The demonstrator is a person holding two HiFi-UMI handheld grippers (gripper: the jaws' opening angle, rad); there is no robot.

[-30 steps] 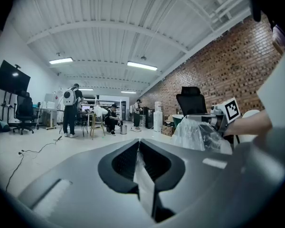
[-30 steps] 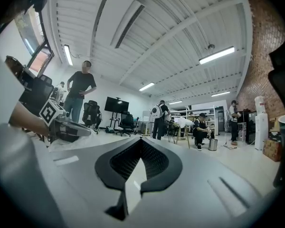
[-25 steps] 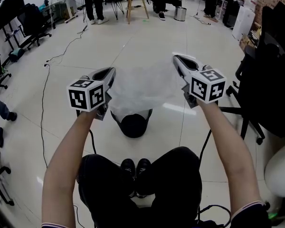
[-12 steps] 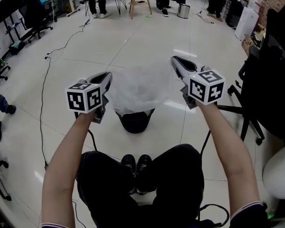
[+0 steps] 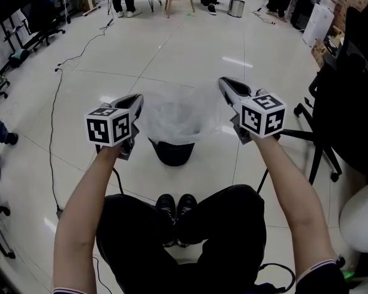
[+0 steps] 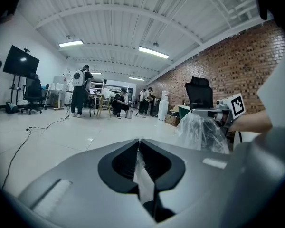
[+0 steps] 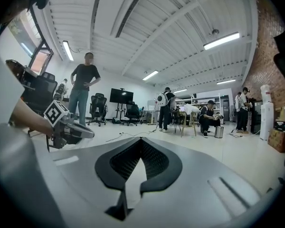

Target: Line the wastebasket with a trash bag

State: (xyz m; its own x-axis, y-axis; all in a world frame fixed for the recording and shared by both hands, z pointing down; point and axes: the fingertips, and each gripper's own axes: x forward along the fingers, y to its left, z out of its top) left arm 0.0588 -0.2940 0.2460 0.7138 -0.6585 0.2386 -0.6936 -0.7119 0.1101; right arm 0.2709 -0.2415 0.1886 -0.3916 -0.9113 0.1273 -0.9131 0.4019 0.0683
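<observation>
The trash bag [image 5: 179, 116] is held stretched crosswise, hanging down over the upright black wastebasket [image 5: 172, 153] on the pale tiled floor [image 5: 190, 48]. Its rim is pinched by the left hand-held gripper [image 5: 138, 98] and the right hand-held gripper [image 5: 222, 81], both clamped on the film. Office chairs [image 5: 331, 103] are seen at the floor's right edge.

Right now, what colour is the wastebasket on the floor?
The wastebasket is black; the head view shows it best, below the clear trash bag.

text: none legible | marker cubes [image 5: 110, 126]: coded squares only | distant print: maybe too small
</observation>
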